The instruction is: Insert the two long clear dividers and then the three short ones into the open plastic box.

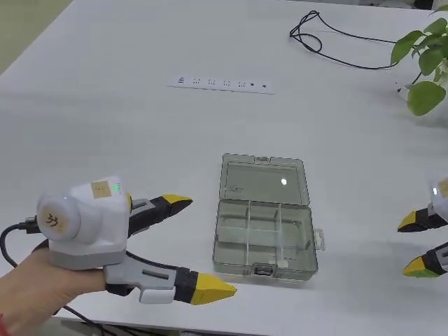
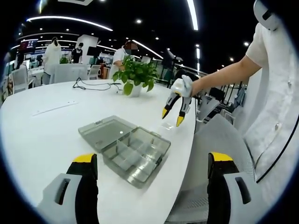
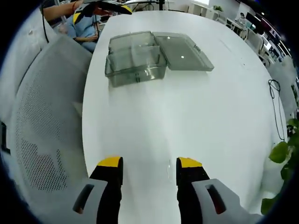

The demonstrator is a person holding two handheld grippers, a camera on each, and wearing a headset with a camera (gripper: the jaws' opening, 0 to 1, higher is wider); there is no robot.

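Left tool point(image 1: 206, 245), right tool point(image 1: 406, 246) spread, empty, flanking open box point(image 1: 264, 231) near white desk point(image 1: 105, 119) front edge; plant point(image 1: 425, 63), cable point(image 1: 329, 38) far-right corner.

Bare table point(image 1: 105, 126) lies open between the box point(image 1: 231, 264) and my left gripper point(image 1: 210, 245), likewise toward my right gripper point(image 1: 404, 246). Power strip point(image 1: 220, 83), cable point(image 1: 306, 35) and plant point(image 1: 425, 63) sit well behind the box's flat lid point(image 1: 264, 179).

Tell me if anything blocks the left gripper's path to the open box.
Nothing visible does. Bare white table lies between the left gripper and the plastic box; the power strip sits well behind.
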